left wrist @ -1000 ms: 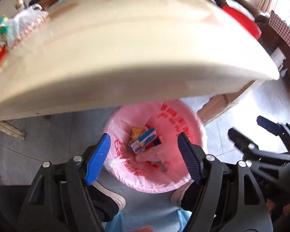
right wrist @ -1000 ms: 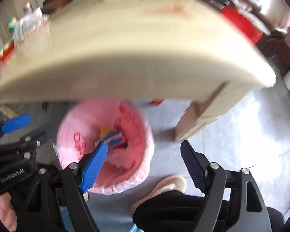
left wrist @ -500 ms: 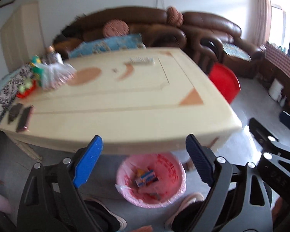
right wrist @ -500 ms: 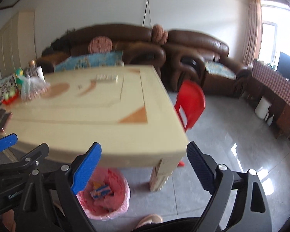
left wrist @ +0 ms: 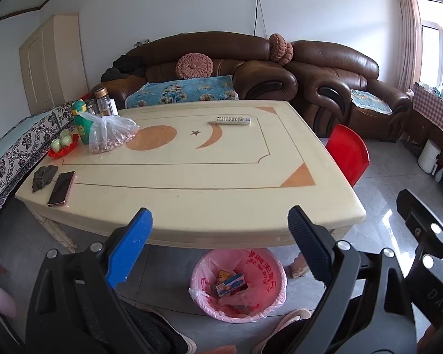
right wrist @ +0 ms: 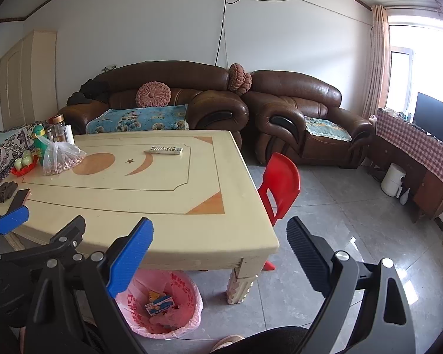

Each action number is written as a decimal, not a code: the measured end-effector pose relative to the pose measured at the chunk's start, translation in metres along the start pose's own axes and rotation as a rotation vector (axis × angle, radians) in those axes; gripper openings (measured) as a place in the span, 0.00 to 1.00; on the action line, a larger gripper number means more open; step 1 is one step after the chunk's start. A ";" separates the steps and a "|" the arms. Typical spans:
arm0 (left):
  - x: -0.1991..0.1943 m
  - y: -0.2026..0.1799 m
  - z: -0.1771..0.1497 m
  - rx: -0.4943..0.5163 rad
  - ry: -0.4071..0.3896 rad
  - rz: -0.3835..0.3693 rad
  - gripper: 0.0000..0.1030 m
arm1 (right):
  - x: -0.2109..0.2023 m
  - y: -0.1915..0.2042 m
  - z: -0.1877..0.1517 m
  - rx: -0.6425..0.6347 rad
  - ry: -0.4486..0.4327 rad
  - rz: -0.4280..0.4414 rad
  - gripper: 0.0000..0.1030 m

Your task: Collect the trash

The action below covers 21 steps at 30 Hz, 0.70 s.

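Facing the cream table (left wrist: 192, 171), both grippers, left (left wrist: 218, 244) and right (right wrist: 220, 250), are being held empty with jaws spread wide; small cartons (left wrist: 230, 284) are lying inside the pink-lined bin (left wrist: 276, 268) underneath, suggesting collection is finished.

a cream table (left wrist: 192, 171) is standing before me, carrying a remote (left wrist: 232, 120) at its far side, a clear bag of nuts (left wrist: 110, 135), a green bottle (left wrist: 81, 124) and a red fruit dish (left wrist: 62, 146) at its left. a phone (left wrist: 61, 188) is lying beside a dark lump (left wrist: 43, 174) near its left corner. on the grey tiled floor (right wrist: 339, 215), a pink-lined bin (left wrist: 239, 283) is sitting partly under the table's near edge, and a red chair (right wrist: 280, 183) is standing at its right side.
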<state>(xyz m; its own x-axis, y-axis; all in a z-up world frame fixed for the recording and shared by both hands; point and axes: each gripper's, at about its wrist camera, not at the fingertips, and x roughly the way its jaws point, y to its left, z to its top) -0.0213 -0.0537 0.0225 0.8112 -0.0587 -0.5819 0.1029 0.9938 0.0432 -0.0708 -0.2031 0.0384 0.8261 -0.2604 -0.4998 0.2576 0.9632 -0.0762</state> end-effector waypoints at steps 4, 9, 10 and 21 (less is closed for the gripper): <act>-0.001 0.003 0.001 -0.011 0.004 0.008 0.88 | -0.005 0.000 0.000 0.004 -0.008 -0.008 0.87; -0.002 0.005 0.001 -0.009 0.001 0.013 0.88 | -0.005 0.003 -0.002 0.002 0.002 -0.003 0.87; -0.002 0.004 0.001 -0.008 -0.001 0.015 0.88 | -0.004 0.004 -0.002 -0.001 0.005 -0.002 0.87; -0.003 0.006 0.002 -0.007 0.000 0.020 0.88 | -0.004 0.002 -0.003 0.002 0.001 -0.016 0.87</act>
<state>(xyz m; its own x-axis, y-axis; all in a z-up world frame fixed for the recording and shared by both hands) -0.0217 -0.0480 0.0265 0.8128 -0.0391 -0.5812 0.0827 0.9954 0.0486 -0.0746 -0.1996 0.0375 0.8212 -0.2759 -0.4995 0.2718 0.9588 -0.0827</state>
